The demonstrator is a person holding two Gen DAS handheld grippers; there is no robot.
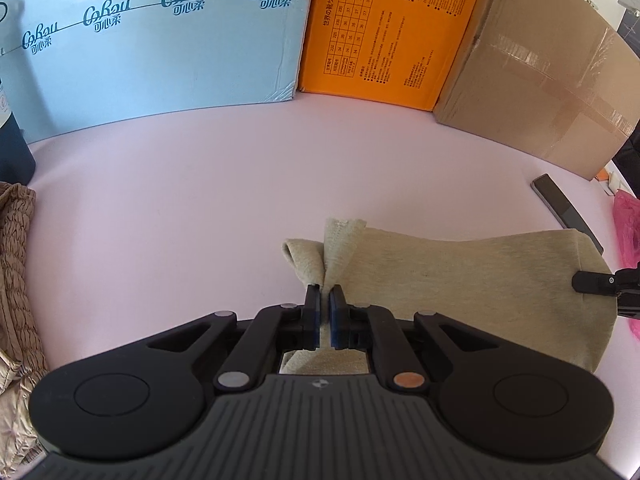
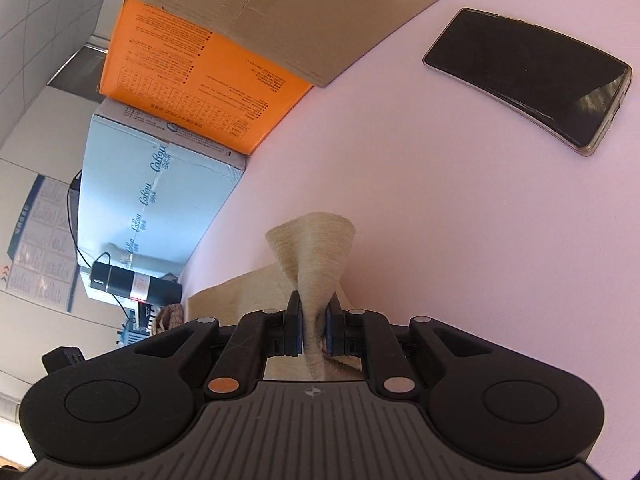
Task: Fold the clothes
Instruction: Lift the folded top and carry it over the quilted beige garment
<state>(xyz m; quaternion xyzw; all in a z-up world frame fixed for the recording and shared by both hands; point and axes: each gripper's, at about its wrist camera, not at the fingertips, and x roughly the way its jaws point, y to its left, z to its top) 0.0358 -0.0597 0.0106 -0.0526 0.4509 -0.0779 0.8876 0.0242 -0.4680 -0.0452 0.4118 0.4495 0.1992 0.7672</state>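
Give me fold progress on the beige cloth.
Done: both corners are gripped, left gripper and right gripper each shut on the beige cloth. In hand: the cloth stretched between them above the pink table. Left: no finished fold visible yet.

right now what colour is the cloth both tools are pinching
Beige, a heathered oatmeal; the cloth shows best in the left wrist view.
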